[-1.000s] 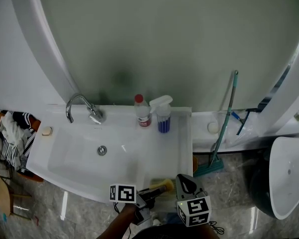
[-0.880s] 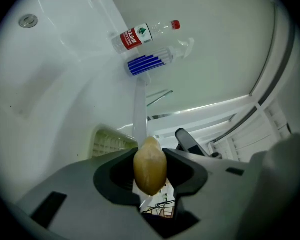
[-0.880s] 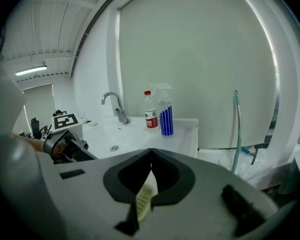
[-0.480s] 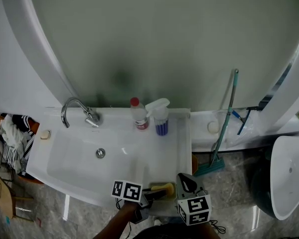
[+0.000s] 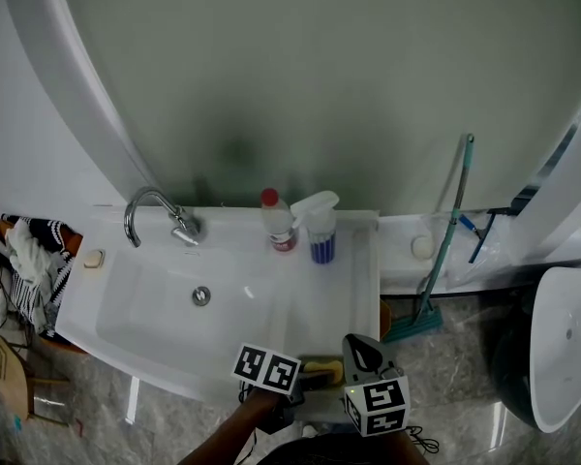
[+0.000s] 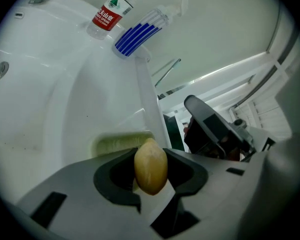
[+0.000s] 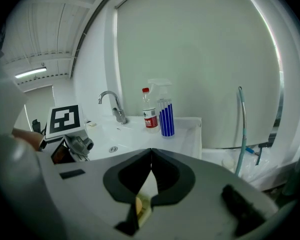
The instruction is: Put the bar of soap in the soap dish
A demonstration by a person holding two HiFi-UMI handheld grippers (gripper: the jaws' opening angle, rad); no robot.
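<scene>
**A:** Because the head view looks steeply down, the left gripper (image 5: 308, 376) is mostly tucked under its own marker cube (image 5: 267, 368). Only a yellow sliver of the bar of soap (image 5: 322, 368) peeks out, at the near right corner of the sink (image 5: 155, 327).

**B:** And that cube has changed! A second ago it lay flat to the camera, further left. Now it's rolled over and sits closer to the right gripper (image 5: 360, 356). Less of the soap shows than before.

**A:** The bottom edge cuts off the arm, too. Over to the left gripper view!

**B:** Clear here: jaws clamped on the soap, one on each broad face, the bar standing on edge. The pale green soap dish (image 6: 121, 143) lies just beyond and below it. Whether soap touches dish, I can't tell.

**A:** Right gripper view?

**B:** Its jaws are pressed together, tips meeting, nothing between them. Under them there's a blurry bit of yellow soap. Further off, the red-capped bottle (image 7: 149, 115) and the spray bottle (image 7: 165, 115) stand side by side on the sink's back ledge.
</scene>
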